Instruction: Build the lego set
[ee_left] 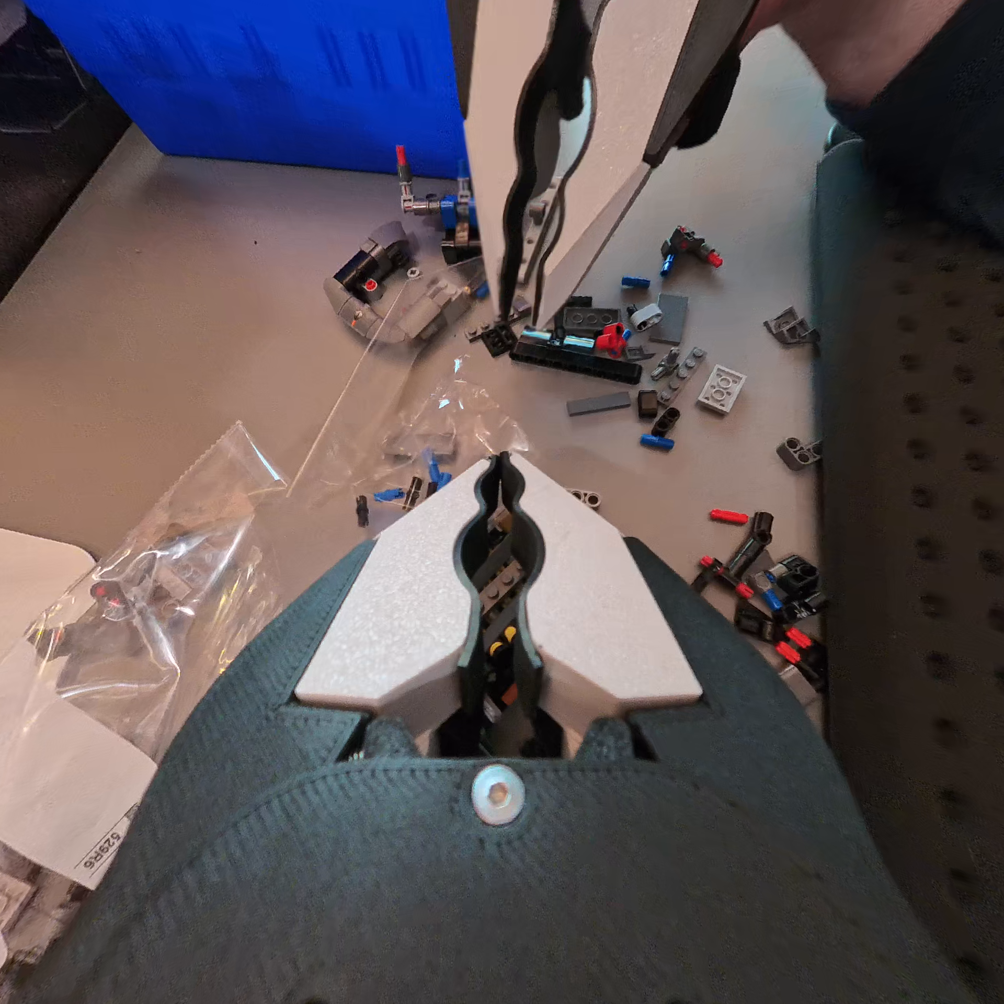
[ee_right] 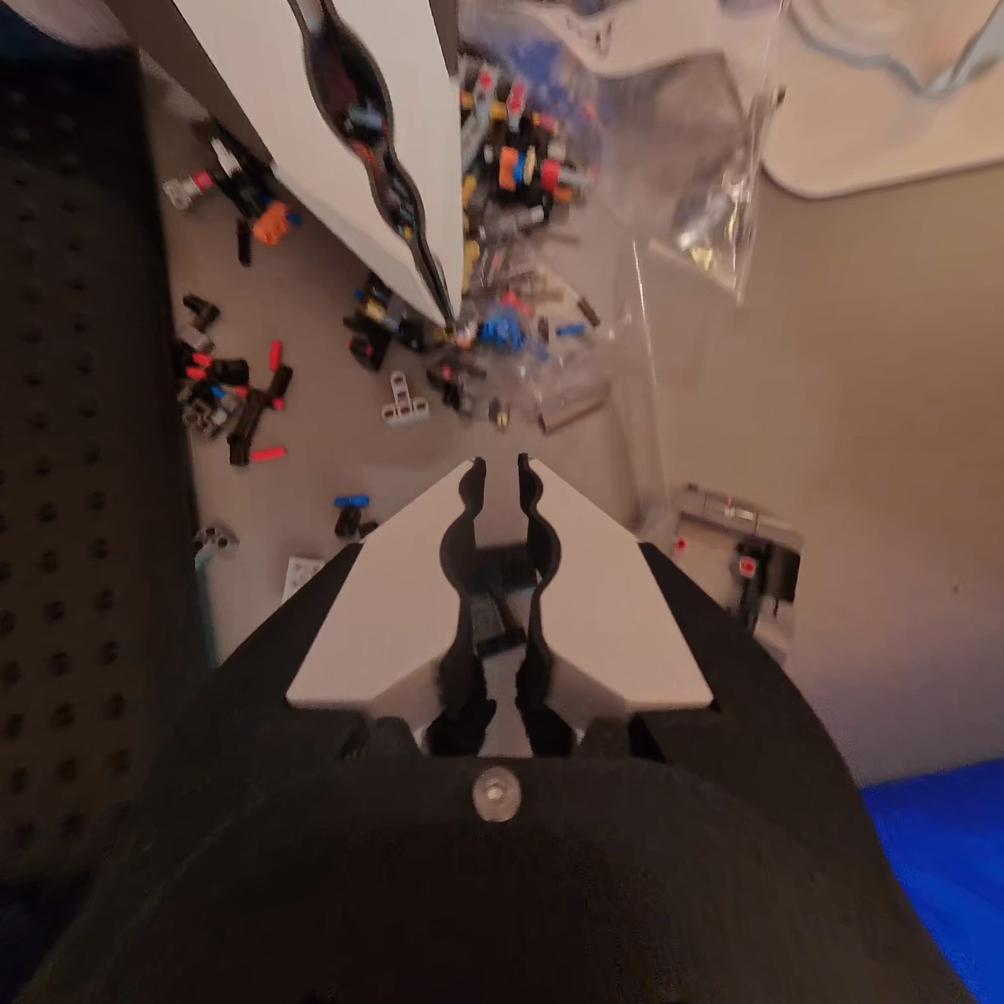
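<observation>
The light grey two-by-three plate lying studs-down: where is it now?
Left wrist view, right side of the table: the light grey two-by-three plate lies beside a dark grey studded strip.

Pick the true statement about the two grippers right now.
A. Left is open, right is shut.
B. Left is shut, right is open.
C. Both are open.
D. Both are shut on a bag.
B: the left gripper has its jaws closed tip to tip, while the right gripper shows a clear gap between its jaws, with nothing held.

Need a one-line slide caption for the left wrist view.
Left gripper shut above bagged parts while the right gripper reaches down to a small black plate among loose Lego pieces on the table.
</observation>
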